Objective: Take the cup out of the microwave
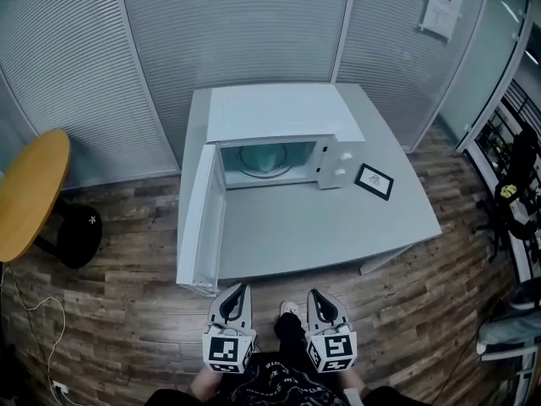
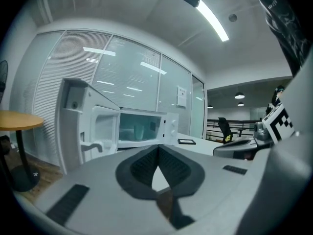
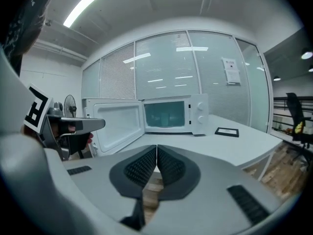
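A white microwave point(image 1: 279, 134) stands at the back of a grey table point(image 1: 338, 227), its door point(image 1: 199, 218) swung wide open to the left. In the left gripper view a pale cup point(image 2: 139, 130) stands inside the lit cavity; in the head view I only make out the turntable. My left gripper point(image 1: 243, 288) and right gripper point(image 1: 313, 293) hover side by side over the wooden floor, short of the table's front edge, both pointing at the microwave. The left gripper point(image 2: 157, 147) and the right gripper point(image 3: 156, 147) are shut with nothing between the pads.
A small black framed card point(image 1: 374, 181) lies on the table right of the microwave. A round wooden table point(image 1: 30, 193) on a black base point(image 1: 79, 233) stands at the left. Glass partitions with blinds close off the back. Office chairs point(image 1: 511, 197) stand at the right.
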Available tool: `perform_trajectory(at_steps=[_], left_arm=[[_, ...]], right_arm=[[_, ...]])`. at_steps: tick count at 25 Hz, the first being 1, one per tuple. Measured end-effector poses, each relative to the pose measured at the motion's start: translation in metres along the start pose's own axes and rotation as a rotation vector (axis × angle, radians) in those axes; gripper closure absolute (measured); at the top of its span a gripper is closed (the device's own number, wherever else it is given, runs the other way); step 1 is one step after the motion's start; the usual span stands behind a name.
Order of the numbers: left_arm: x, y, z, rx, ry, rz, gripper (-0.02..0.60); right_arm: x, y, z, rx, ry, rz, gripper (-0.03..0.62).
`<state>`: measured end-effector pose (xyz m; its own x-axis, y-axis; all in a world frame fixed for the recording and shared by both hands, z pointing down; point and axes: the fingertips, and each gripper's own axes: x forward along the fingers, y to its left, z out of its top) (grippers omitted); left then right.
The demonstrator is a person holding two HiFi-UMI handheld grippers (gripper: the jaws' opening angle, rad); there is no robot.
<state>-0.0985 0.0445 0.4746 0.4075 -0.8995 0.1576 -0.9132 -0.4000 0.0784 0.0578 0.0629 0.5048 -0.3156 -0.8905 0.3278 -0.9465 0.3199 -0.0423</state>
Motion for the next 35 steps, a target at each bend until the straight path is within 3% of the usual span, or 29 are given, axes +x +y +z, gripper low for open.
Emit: perform_trajectory(at_steps=[9,19,31,35], left_arm=[[0.073,0.005,0.018,0.001,0.010,0.064,0.575],[0.119,0.019,0.020,-0.018,0.033,0.176,0.575],[0.172,0.018,0.039,-0.015,-0.001,0.277,0.575],[0.179,0.027,0.038,-0.015,0.010,0.319,0.575]], right_arm=[[0.070,-0.042,0.030,-0.028,0.007,0.093,0.589],[0.129,-0.069,0.053,-0.054,0.011,0.208,0.589],[0.189,-0.104,0.078,-0.085,0.012,0.317,0.587],[0.208,-0.100,0.088,-0.091,0.016,0.367,0.481]])
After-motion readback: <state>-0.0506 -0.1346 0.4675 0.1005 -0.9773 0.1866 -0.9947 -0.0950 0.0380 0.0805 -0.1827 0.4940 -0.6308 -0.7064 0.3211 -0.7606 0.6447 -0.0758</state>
